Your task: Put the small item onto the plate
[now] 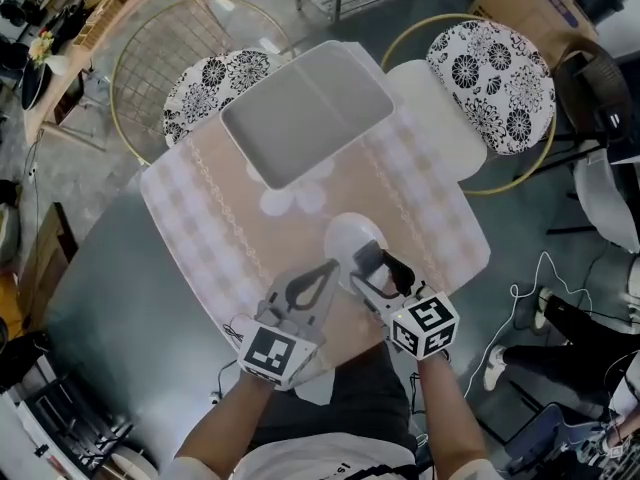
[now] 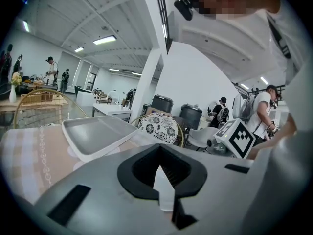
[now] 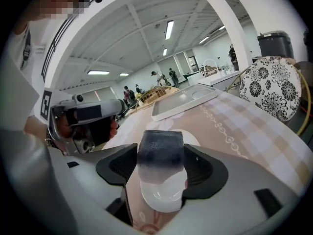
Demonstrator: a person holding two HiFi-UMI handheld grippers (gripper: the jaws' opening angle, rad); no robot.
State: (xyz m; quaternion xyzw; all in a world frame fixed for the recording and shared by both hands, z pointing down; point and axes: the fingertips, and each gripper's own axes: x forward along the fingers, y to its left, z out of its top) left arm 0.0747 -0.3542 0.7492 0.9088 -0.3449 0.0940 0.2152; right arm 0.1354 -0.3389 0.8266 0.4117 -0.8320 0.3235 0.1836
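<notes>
A small dark translucent block (image 1: 367, 254) (image 3: 160, 148) is pinched between the jaws of my right gripper (image 1: 372, 260) (image 3: 161, 169). It hangs just above a small white plate (image 1: 340, 236) (image 3: 159, 199) lying on the checked tablecloth (image 1: 230, 218). The block is over the plate's near edge in the head view. My left gripper (image 1: 328, 266) (image 2: 161, 173) sits just left of the plate with its jaws closed tip to tip and nothing between them. The right gripper view shows the left gripper (image 3: 83, 119) close beside.
A large white rectangular tray (image 1: 305, 113) (image 2: 93, 133) lies at the far side of the cloth. Two wire chairs with flower-pattern cushions (image 1: 490, 68) (image 1: 205, 83) stand behind the table. Grey tabletop (image 1: 110, 288) shows left of the cloth. People stand far off in the room.
</notes>
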